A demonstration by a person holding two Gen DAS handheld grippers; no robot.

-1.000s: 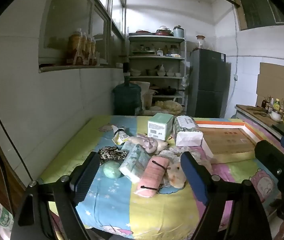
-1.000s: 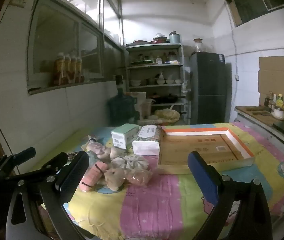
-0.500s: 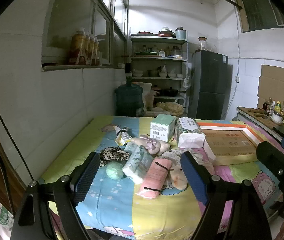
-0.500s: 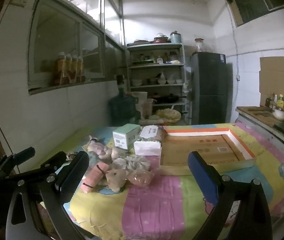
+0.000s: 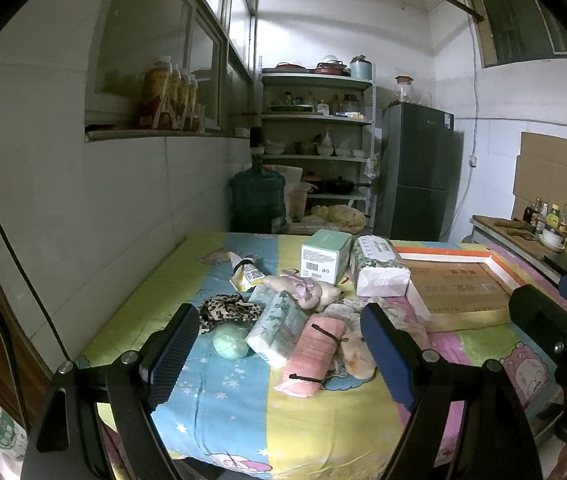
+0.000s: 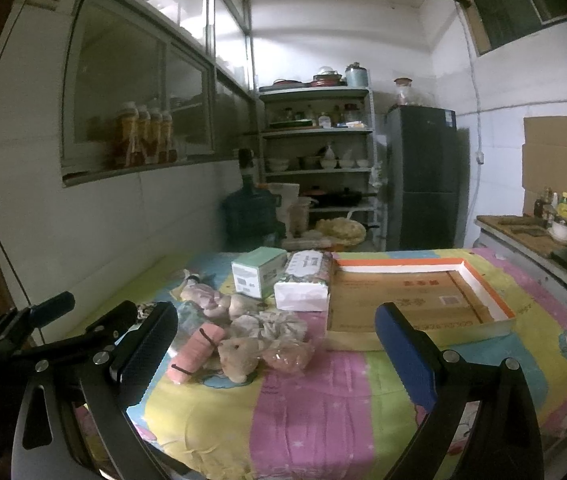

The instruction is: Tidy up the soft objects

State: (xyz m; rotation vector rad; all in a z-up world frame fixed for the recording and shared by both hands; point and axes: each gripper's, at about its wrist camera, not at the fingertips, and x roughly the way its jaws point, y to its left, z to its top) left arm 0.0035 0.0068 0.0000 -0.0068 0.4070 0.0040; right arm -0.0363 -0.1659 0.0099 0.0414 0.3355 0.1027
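Observation:
A heap of soft things lies mid-table: a pink rolled towel [image 5: 312, 354] [image 6: 197, 347], a tan plush toy [image 5: 357, 356] [image 6: 237, 358], a green round sponge [image 5: 229, 342], a tissue pack [image 5: 281, 326], a leopard-print cloth [image 5: 227, 310] and a pale plush [image 5: 303, 286] [image 6: 207, 294]. A shallow cardboard tray [image 5: 459, 284] [image 6: 411, 292] lies to the right. My left gripper [image 5: 275, 354] hangs open above the near table edge, in front of the heap. My right gripper [image 6: 275, 354] is open too, empty, short of the heap.
A mint box [image 5: 323, 254] [image 6: 257, 270] and a wrapped tissue block [image 5: 377, 266] [image 6: 305, 280] stand behind the heap. A white wall runs along the left. Water jug [image 5: 257, 196], shelves [image 5: 317, 140] and fridge [image 5: 419, 172] stand beyond the table. A counter [image 6: 539, 236] sits right.
Both grippers have drawn back and risen slightly, so the table and heap sit a little lower and farther in both views. Both stay open; nothing on the table moved.

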